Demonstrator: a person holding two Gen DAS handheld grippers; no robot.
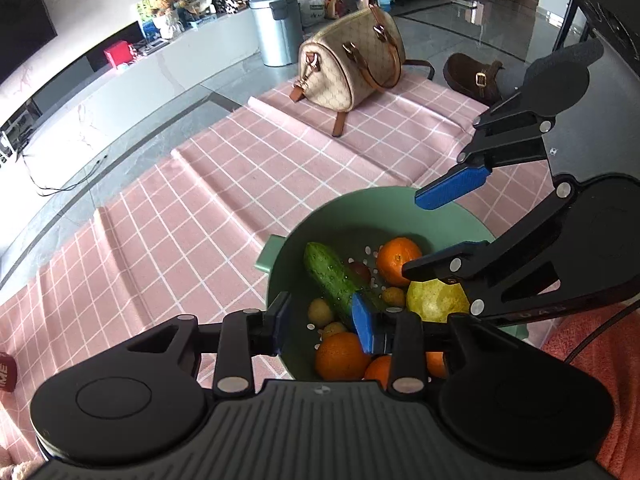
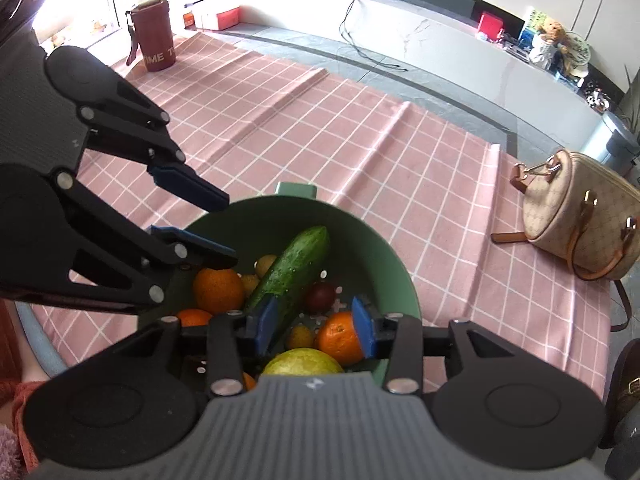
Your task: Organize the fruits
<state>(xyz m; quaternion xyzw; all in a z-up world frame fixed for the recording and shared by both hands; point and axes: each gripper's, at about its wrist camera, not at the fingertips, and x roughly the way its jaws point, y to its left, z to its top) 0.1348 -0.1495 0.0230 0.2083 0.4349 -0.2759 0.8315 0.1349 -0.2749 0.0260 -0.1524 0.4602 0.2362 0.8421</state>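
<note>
Nearest the left wrist camera, the left gripper [image 1: 326,322] hangs over the near rim of a green colander [image 1: 372,208], its blue pads [image 1: 364,322] spread apart with nothing between them; one pad lies over the near end of the cucumber [image 1: 330,276], though contact cannot be judged. Below and beside that pad sit an orange [image 1: 340,356], small yellowish fruits [image 1: 320,312] and a yellow-green pear [image 1: 436,300]. The right gripper [image 2: 316,326] is likewise open, its two pads straddling the lower end of the cucumber [image 2: 294,268] in the right wrist view, with an orange [image 2: 338,338] just inside the right-hand pad and the pear [image 2: 302,362] directly below the fingers. In that view the left gripper [image 2: 224,226] reaches in from the left above the colander [image 2: 384,256] rim, over another orange [image 2: 218,290]. A dark reddish fruit [image 2: 322,295] lies beside the cucumber on the perforated floor. In the left wrist view, the right gripper [image 1: 448,228] comes in from the right, its upper pad above the far rim and the lower finger over the pear and the far orange [image 1: 398,260]. The colander rests on a pink checked cloth [image 1: 200,220] covering the counter. Farther off on the cloth stand a beige handbag [image 1: 352,68] and a maroon canister [image 2: 154,38]; a silver bin [image 1: 276,28] stands beyond on the floor.
</note>
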